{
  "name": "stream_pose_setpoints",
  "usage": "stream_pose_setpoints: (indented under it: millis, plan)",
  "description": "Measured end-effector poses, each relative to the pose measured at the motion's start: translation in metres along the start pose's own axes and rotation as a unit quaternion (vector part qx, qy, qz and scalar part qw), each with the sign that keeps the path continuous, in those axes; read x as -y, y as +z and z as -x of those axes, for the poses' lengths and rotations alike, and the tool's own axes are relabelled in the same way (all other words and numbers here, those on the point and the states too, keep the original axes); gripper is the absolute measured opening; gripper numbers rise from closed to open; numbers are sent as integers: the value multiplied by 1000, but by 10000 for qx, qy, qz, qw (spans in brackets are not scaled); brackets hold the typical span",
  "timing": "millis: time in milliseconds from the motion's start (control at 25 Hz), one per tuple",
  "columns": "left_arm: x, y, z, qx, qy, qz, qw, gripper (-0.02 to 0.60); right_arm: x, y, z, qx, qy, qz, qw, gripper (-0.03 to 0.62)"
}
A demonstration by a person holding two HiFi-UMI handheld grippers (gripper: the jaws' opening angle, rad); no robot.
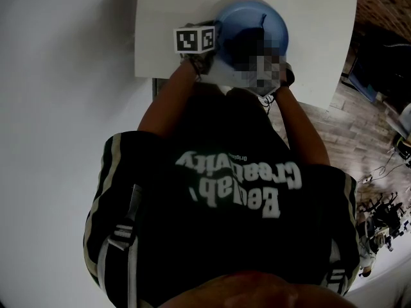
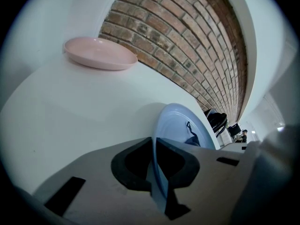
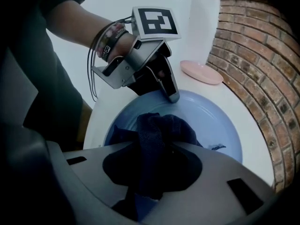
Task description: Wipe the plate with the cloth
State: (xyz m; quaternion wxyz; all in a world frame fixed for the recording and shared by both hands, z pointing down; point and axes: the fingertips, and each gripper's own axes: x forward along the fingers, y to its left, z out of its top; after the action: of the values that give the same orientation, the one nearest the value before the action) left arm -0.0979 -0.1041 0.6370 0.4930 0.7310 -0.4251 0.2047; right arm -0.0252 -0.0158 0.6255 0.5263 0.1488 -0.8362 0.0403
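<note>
Head view is showing the left tongs (image 1: pixel 209 55) coming in from the left under their marker cube and meeting the rim of the blue plate (image 1: pixel 250 15), which is sitting over the white counter (image 1: pixel 321 18) in front of the person. Seen from the left gripper view, those tongs are pinching the plate's thin edge between the two dark pads, and the plate is standing tilted, almost edge-on to that camera. Whether its far edge is resting on the counter is not showing. A pink plate (image 2: pixel 101 54) is lying well apart at the counter's far left.

Moving right, the dark cloth (image 3: pixel 161 128) is bunching up against the plate's inner face, near its lower middle. The right tongs (image 3: pixel 157 172) are clamping a thick fold of it, so their pads are pressing on fabric, not on each other. A brick wall (image 3: pixel 253 78) is running along the right.

The plate is looking stiff and smooth, probably light, and likely slippery under a narrow pinch, so the rim grip is seeming best placed opposite the rubbing pressure. The cloth is soft and floppy, so gripping it by a gathered wad is leaving enough loose fabric to drag across the surface.
</note>
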Motion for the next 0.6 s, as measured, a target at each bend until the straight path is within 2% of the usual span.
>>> stream_pose_setpoints:
  millis: [360,600]
  plan:
    - [-2,-4,-3,-82,-93,-38,9999,15,35,30,-24,46,-244,139,9996,89]
    - [-1,-2,-2,-69,-127,-35,9999,15,69,34,-27,-70,-559,-44,9984,94]
